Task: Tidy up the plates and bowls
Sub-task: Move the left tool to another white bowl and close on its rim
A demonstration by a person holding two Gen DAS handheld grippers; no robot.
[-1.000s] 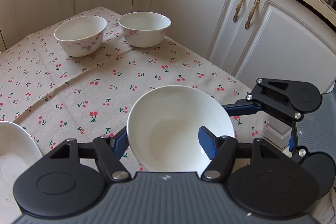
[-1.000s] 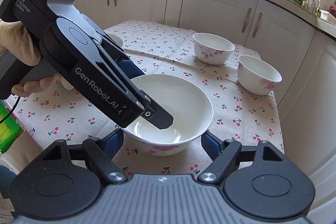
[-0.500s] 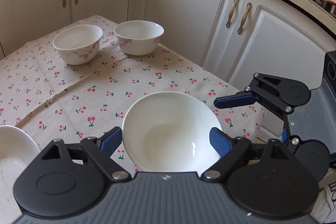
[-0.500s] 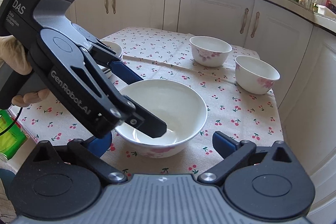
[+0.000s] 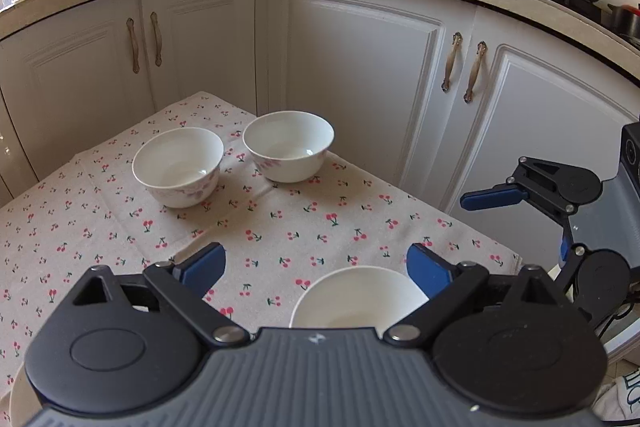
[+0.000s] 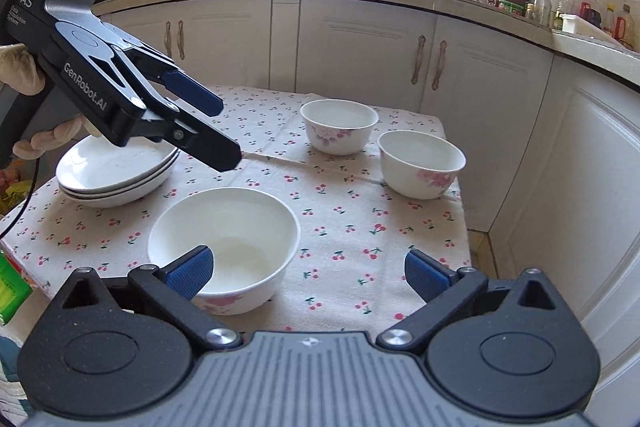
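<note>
Right wrist view: large bowl [image 6: 224, 247] sits on the cherry-print cloth [image 6: 340, 227] near the front edge, released. Right gripper [image 6: 308, 273] has its jaws spread wide w/ nothing between the pads; the left-hand pad overlaps the bowl rim in the pic, but we can't tell if it touches. Left gripper [image 6: 218, 131] hangs above and behind the bowl, jaws apart, empty. Its jaws have just been opening.

Left wrist view confirms: left gripper [image 5: 316, 267] parted, only the far rim of the large bowl [image 5: 360, 297] showing low in frame.

Two small bowls [image 6: 339, 125] [image 6: 422, 163] stand side by side at the far end, apart from each other. Plate stack [image 6: 116, 171] is at the left, three deep by our count.

Step, as we judge it: placement of the large bowl done, hands backing off. Next likely needs a reach to one small bowl, pads over the rim, then nesting w/ the other bowls.

Vs. 1 s ago: left finger was down inside the bowl, pinching its wall; now it is clear and higher. Right jaws were narrower, now at full spread. The bowl does not appear to have shifted on the cloth.
</note>
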